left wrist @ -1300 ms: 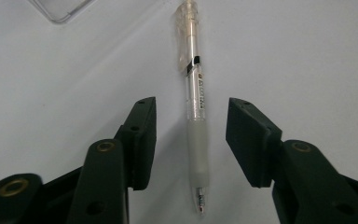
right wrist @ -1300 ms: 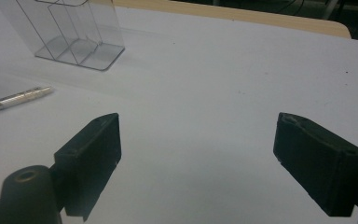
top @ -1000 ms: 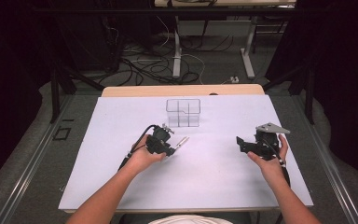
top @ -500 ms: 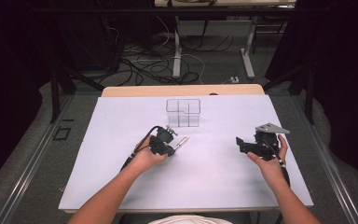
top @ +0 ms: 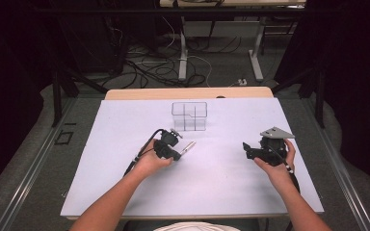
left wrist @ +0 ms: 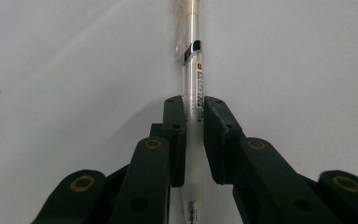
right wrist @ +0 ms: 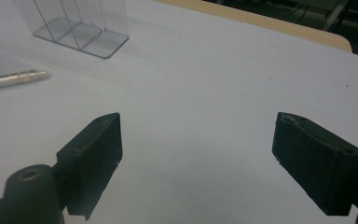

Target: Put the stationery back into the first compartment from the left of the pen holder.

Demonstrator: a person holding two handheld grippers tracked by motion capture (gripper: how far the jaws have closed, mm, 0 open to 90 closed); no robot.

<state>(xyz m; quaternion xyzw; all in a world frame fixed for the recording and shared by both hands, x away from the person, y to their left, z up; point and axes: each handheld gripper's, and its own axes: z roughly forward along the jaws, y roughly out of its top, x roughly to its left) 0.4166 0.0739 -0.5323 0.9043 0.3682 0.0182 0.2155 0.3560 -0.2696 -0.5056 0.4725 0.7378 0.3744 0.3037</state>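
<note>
On white table cover (top: 212,187), dark cable-strewn floor (top: 144,72) beyond

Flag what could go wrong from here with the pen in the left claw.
1. The left claw pinches the pen near its tip end, so the long capped end may swing or slip.
2. The clear holder looks light; a pen arriving at a slant might nudge or tip it.
3. The right claw hangs open, apart, steadying nothing.

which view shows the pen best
The left gripper view: the pen runs straight up the middle, its clear barrel, label and cap sharp, clamped between the left tool jaws. The high view shows it small, poking out of that tool. The right gripper view catches its capped end at the left edge.
</note>
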